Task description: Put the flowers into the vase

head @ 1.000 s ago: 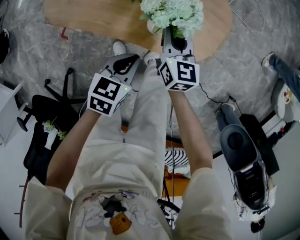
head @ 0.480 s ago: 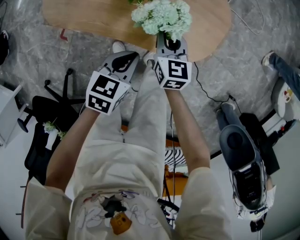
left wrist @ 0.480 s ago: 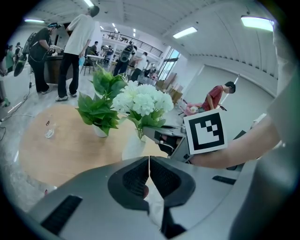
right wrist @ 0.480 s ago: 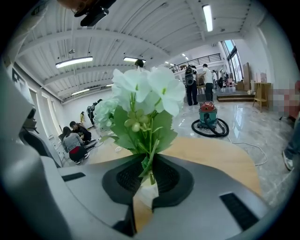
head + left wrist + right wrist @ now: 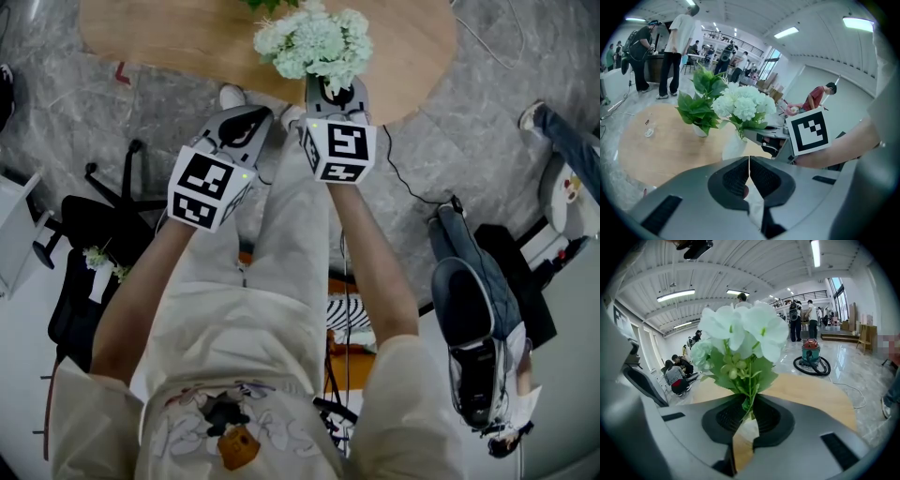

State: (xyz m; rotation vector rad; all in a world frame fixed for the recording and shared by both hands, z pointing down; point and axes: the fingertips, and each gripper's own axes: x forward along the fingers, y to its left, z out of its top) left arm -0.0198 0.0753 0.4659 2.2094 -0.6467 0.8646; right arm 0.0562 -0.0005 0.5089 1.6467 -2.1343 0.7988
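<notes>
A bunch of white flowers (image 5: 314, 42) with green leaves hangs over the near edge of the round wooden table (image 5: 178, 37). My right gripper (image 5: 333, 89) is shut on the stems (image 5: 749, 404); its jaws have just eased open slightly, with the stems still pinched between them. In the left gripper view the flowers (image 5: 743, 103) stand at the mouth of a white vase (image 5: 733, 149), with the right gripper (image 5: 764, 139) beside it. In the head view the blooms hide the vase. My left gripper (image 5: 246, 127) is shut and empty, short of the table and left of the right one.
A green plant in a white pot (image 5: 701, 105) and a small glass (image 5: 648, 130) stand on the table. A black chair (image 5: 94, 216) is on the left and a person (image 5: 473, 328) on the right. A cable (image 5: 412, 187) crosses the floor. People stand beyond the table (image 5: 677, 42).
My right gripper has carried the flowers a little to the left and further over the table's edge. The left gripper has stayed where it was.
</notes>
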